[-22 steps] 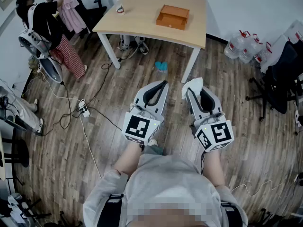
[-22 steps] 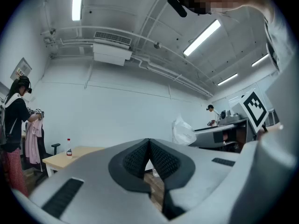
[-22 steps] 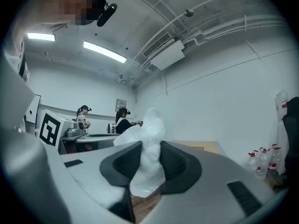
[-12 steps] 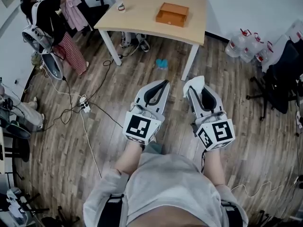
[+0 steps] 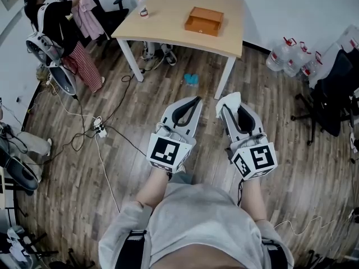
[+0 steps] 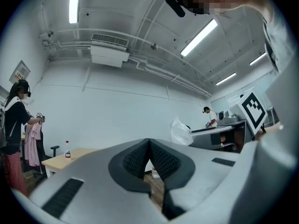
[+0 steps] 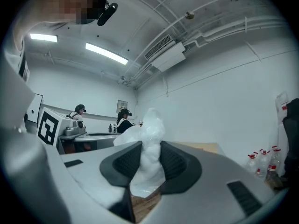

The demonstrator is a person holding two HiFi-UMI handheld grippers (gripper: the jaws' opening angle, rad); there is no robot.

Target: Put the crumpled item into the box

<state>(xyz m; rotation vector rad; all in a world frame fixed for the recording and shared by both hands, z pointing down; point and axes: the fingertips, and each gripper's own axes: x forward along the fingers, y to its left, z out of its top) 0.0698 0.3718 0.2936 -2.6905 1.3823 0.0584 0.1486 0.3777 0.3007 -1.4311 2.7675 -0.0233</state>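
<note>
Head cam steeply down; gripper cams fwd; all share table (image 5: 168, 21).

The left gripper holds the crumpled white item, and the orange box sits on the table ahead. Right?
No: the right gripper holds the crumpled white item, as the right gripper view shows; the left gripper is shut and empty. The orange box does sit on the table.

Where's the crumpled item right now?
The crumpled item is pinched by the right claw (right gripper view); in the head view it sits right of centre, over the floor, short of the table holding the box.
</note>
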